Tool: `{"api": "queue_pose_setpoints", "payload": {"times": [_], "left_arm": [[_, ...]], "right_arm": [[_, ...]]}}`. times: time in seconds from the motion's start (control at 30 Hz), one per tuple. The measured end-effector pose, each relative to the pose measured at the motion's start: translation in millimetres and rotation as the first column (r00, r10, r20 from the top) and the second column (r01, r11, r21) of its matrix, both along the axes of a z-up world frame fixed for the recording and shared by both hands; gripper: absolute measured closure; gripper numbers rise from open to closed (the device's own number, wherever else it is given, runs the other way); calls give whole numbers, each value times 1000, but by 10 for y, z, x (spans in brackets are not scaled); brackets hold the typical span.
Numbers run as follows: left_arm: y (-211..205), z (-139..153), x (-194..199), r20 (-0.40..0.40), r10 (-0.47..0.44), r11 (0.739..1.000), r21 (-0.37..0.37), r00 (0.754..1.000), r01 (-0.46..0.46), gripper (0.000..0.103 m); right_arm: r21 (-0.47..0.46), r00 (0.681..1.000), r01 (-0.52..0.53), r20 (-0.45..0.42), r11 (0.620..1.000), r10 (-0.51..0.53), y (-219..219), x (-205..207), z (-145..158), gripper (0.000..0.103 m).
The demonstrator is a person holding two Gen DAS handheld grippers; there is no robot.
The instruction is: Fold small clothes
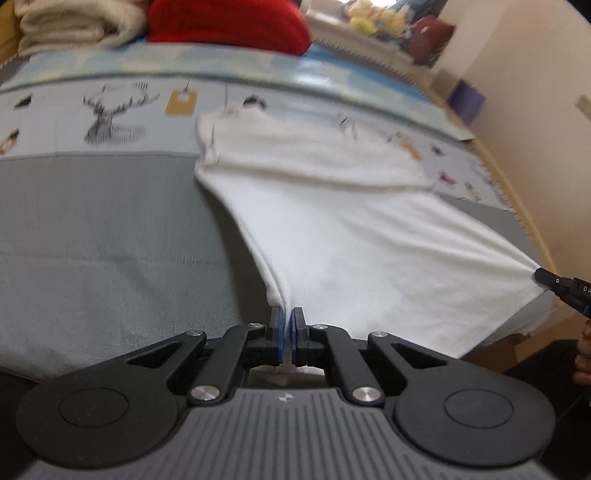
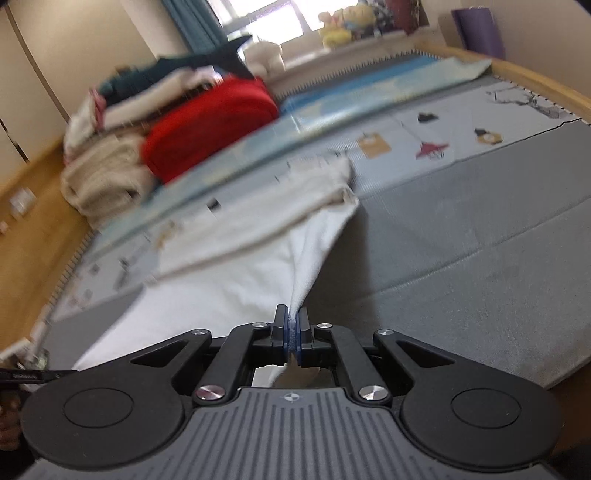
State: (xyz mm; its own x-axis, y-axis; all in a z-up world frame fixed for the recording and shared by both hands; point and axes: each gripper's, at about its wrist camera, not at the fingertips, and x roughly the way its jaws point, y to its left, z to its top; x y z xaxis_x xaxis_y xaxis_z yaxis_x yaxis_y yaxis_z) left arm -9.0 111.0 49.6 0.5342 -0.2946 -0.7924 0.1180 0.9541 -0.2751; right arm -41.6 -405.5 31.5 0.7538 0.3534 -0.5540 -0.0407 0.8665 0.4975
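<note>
A white garment (image 1: 369,251) lies spread on a grey play mat (image 1: 110,240), its far part folded over with a cream underside showing. My left gripper (image 1: 287,314) is shut on the garment's near left corner. My right gripper (image 2: 293,314) is shut on the other near corner of the white garment (image 2: 251,280). The near edge is lifted and stretched between the two grippers. The right gripper's tip also shows in the left wrist view (image 1: 543,276) at the far right, pinching the cloth. The left gripper's tip shows in the right wrist view (image 2: 48,376) at the far left.
A red cushion (image 1: 229,22) and folded cream blankets (image 1: 74,26) sit at the mat's far side; they also show in the right wrist view (image 2: 210,125). A printed mat section (image 1: 110,114) with a deer picture lies beyond the garment. A wooden border (image 2: 535,77) edges the mat. Soft toys (image 2: 343,22) sit on the windowsill.
</note>
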Motion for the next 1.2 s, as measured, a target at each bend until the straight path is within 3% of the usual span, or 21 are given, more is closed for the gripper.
{"api": "queue_pose_setpoints", "payload": {"times": [0.13,0.27,0.4,0.53,0.63,0.77,0.83,0.9,1.03,1.2], "left_arm": [[199,381,-239,49,18,998,-57,999,-15,100],[412,446,-159,22,63,989,-132,998,-60,100],[383,343,242,7,64,996,-68,998,-63,100],[367,192,852,-6,58,998,-38,998,-59,100],[373,67,1367,-26,62,998,3,998,-62,100],[425,-114,2088,-86,73,997,-8,994,-74,100],[397,-229,2413,-101,79,997,32,992,-76,99],[334,-380,2668,-114,75,993,99,991,-64,99],[250,-612,3026,-172,81,991,121,982,-61,99],[352,-801,3290,-239,140,990,65,961,-128,99]], "right_arm": [[75,997,-3,78,997,-3,-196,-387,281,100],[115,997,31,74,993,-39,-415,-526,337,100],[88,998,57,29,994,-60,-422,-295,264,100],[-6,999,37,21,999,-37,-276,232,347,100],[-43,999,45,-16,998,-45,-247,750,362,100],[-118,997,28,-73,993,-37,-190,1473,338,100],[-148,995,10,-98,989,-25,-156,1813,286,100],[-153,989,-13,-145,988,-9,-126,2172,139,100],[-149,963,9,-266,989,-49,-94,2745,-349,100],[-153,945,24,-318,988,-73,-23,3151,-602,100]]}}
